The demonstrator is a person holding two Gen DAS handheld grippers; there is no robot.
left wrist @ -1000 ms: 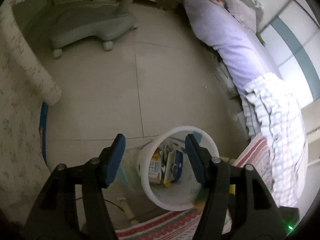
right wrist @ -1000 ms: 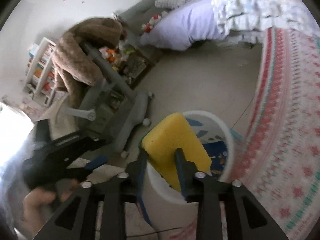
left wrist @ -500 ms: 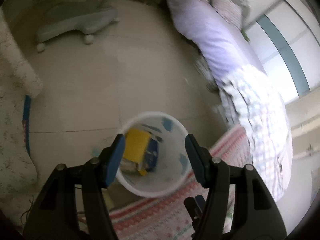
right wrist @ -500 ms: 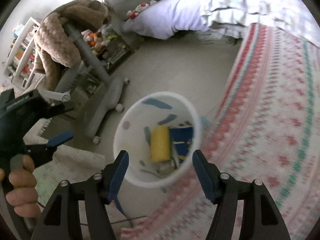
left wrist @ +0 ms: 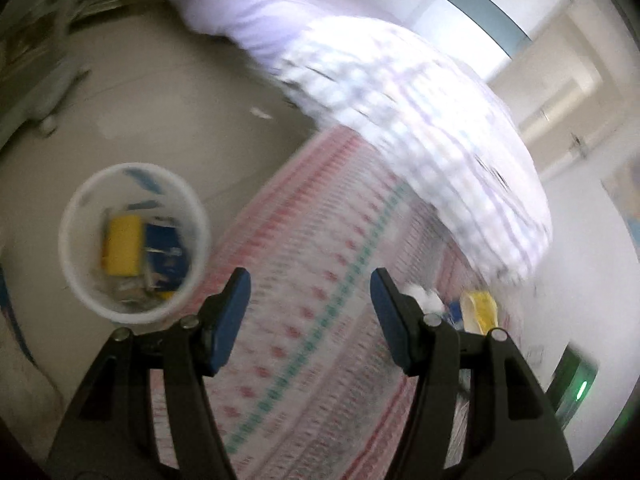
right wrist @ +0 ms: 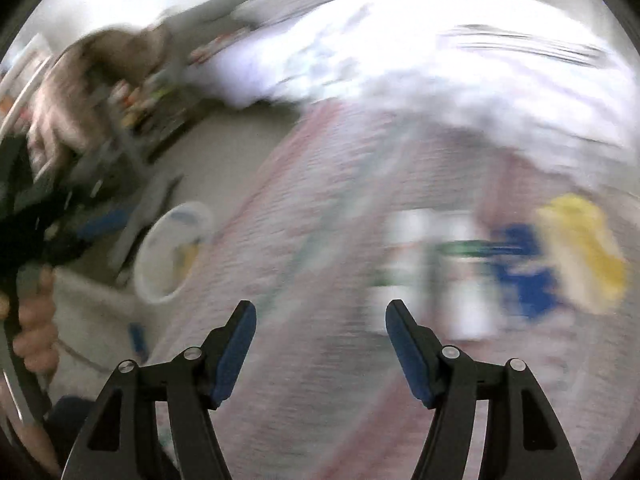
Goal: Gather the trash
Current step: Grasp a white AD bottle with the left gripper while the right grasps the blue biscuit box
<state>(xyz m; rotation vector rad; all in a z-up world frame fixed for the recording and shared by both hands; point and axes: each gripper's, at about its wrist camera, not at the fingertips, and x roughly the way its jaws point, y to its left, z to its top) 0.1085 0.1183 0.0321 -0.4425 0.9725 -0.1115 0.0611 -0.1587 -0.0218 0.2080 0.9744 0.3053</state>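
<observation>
A white trash bin (left wrist: 80, 280) stands on the floor beside the bed, with a yellow sponge (left wrist: 120, 246) and blue packaging (left wrist: 166, 252) inside. It also shows blurred in the right wrist view (right wrist: 160, 276). My left gripper (left wrist: 310, 300) is open and empty over the patterned bedsheet (left wrist: 320, 240). My right gripper (right wrist: 320, 340) is open and empty over the same sheet. Blurred trash lies ahead of it: a white carton (right wrist: 408, 256), a blue wrapper (right wrist: 524, 268) and a yellow item (right wrist: 584, 252). The yellow item also shows in the left wrist view (left wrist: 480, 310).
A checked quilt (left wrist: 420, 120) is heaped on the bed, with a purple pillow (left wrist: 240, 8) beyond. A grey chair base (left wrist: 36, 92) stands on the tiled floor (left wrist: 140, 120). The left hand and its gripper (right wrist: 36, 232) show at the left of the right wrist view.
The yellow sponge left my right gripper and now lies in the bin. Both grippers have swung right, away from the bin and over the bed. The right jaws opened.
</observation>
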